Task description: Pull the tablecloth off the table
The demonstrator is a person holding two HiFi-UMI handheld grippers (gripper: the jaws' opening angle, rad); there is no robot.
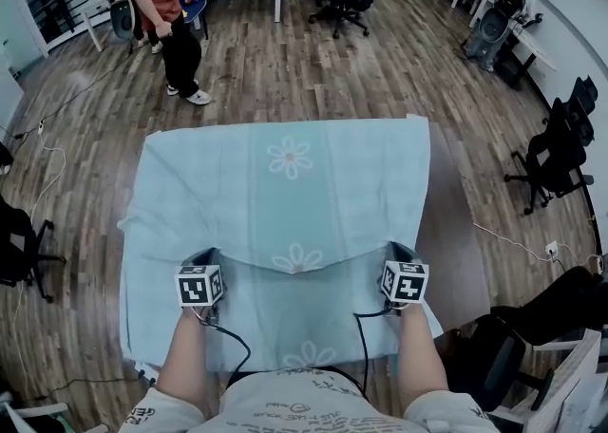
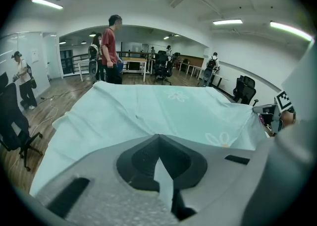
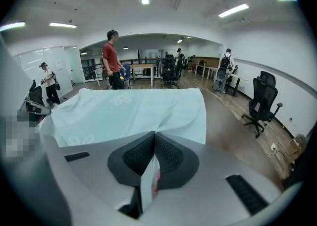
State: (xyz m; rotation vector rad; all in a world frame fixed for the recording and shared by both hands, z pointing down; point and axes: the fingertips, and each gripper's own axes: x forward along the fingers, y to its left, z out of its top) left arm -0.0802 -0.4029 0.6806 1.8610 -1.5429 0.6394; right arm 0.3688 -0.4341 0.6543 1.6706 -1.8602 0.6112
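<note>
The tablecloth (image 1: 285,222), pale blue-green with white flower prints, lies spread over the table (image 1: 451,251) in the middle of the head view, and it sits off to the left, so a strip of bare brown top shows along its right side. The cloth stretches from your body towards the top of the frame, so I judge the pull has to come straight back towards the bottom edge. A sagging fold runs across the cloth's near part from one pinch to the other, with more cloth below it towards you. Your left gripper (image 1: 202,256) has its jaws shut on a pleat of cloth, and the left gripper view shows that thin pleat (image 2: 163,180) standing up between the dark pads. Your right gripper (image 1: 399,251) is clamped the same way; in its own view the pleat (image 3: 148,180) comes through the pads close to the cloth's right edge. Both pinches sit level with each other in the frame, neither hand nearer the cloth's far end. Your forearms reach forward side by side and both grippers tilt downward. Draw both back evenly or the cloth may skew. A person in a red shirt (image 1: 161,4) stands at the upper left, well apart from the table.
</note>
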